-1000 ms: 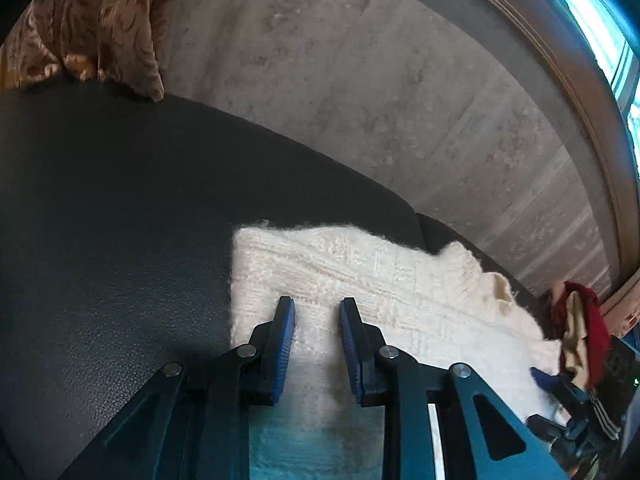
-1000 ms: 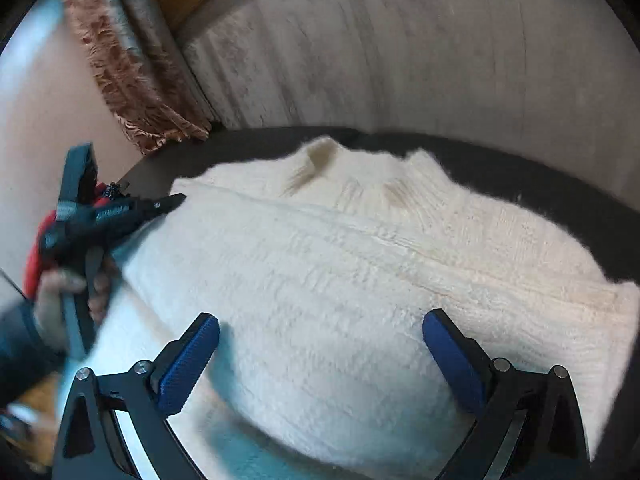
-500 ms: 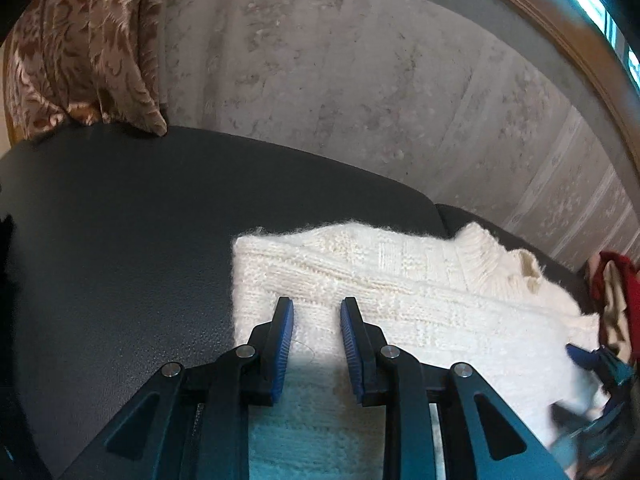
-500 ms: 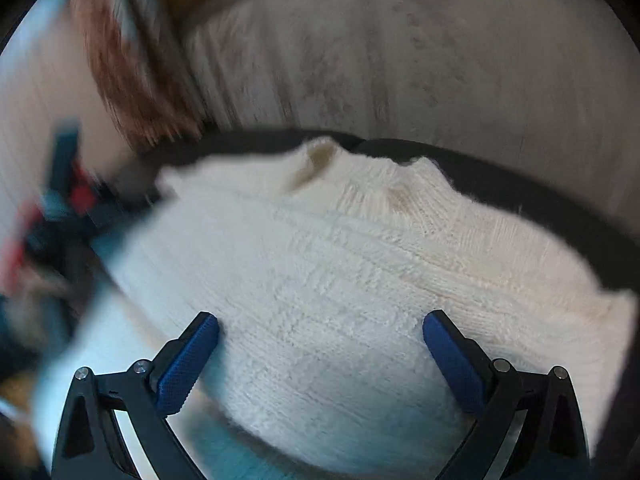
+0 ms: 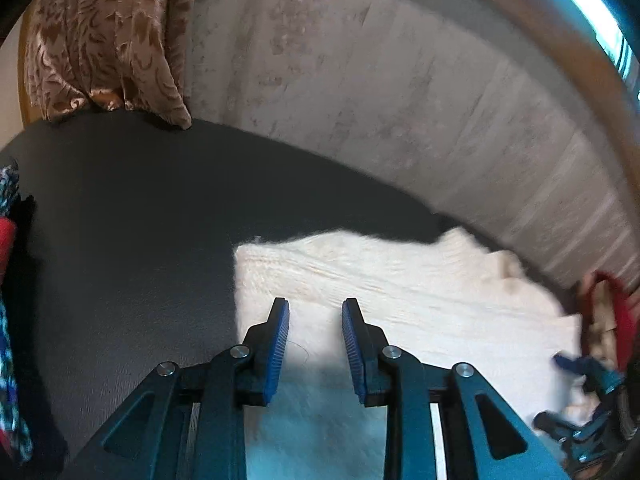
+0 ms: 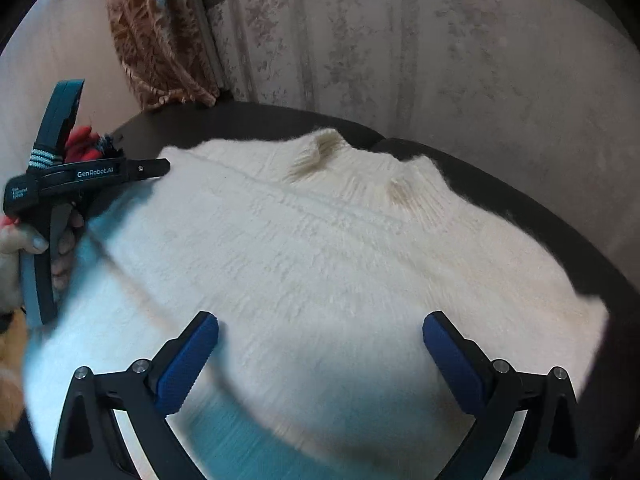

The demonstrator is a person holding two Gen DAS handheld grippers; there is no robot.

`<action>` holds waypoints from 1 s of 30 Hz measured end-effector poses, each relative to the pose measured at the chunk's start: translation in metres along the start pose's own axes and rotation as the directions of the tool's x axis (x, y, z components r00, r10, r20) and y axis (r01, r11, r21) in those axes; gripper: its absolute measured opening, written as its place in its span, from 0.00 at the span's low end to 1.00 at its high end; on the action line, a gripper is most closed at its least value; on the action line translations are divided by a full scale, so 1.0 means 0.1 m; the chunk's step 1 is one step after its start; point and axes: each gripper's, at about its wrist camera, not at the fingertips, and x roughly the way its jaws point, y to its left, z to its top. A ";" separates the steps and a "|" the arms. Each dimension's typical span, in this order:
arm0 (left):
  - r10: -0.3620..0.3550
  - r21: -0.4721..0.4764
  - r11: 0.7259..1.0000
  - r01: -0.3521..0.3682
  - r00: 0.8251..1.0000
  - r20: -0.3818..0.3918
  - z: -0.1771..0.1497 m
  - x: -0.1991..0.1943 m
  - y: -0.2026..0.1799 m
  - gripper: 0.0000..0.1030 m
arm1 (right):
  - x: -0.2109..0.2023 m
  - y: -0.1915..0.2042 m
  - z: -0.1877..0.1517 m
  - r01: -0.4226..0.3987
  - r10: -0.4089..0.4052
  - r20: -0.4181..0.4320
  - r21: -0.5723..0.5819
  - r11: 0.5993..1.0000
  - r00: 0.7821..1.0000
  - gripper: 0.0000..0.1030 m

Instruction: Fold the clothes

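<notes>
A cream knitted sweater [image 5: 400, 292] lies flat on a black leather-like surface [image 5: 120, 240], its collar [image 6: 320, 152] toward the wall. My left gripper [image 5: 315, 332] hovers over the sweater's left edge; its blue pads stand a little apart, and I see only flat knit and its shadow between them. From the right wrist view it [image 6: 160, 168] sits at the sweater's far left shoulder, held by a hand [image 6: 24, 240]. My right gripper [image 6: 320, 344] is spread wide open above the sweater's body [image 6: 320, 260], empty. Its tips [image 5: 560, 360] show at the right of the left wrist view.
A brown patterned curtain [image 5: 108, 40] hangs at the back left against a pale papered wall [image 5: 400, 80]. Red and cream clothes [image 5: 612, 312] are heaped to the right of the sweater. Patterned and red fabric [image 5: 8, 208] lies at the surface's left edge.
The left wrist view has swung left and back, showing more black surface and the fabric at the left edge. Both grippers' jaw openings are unchanged, and the right gripper stays over the sweater.
</notes>
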 end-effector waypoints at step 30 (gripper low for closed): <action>-0.224 -0.046 0.975 0.219 0.954 -0.201 -2.16 -1.80 0.94 0.37 | -1.70 -0.28 -2.71 -0.351 0.302 0.180 0.527 0.774 0.936 1.00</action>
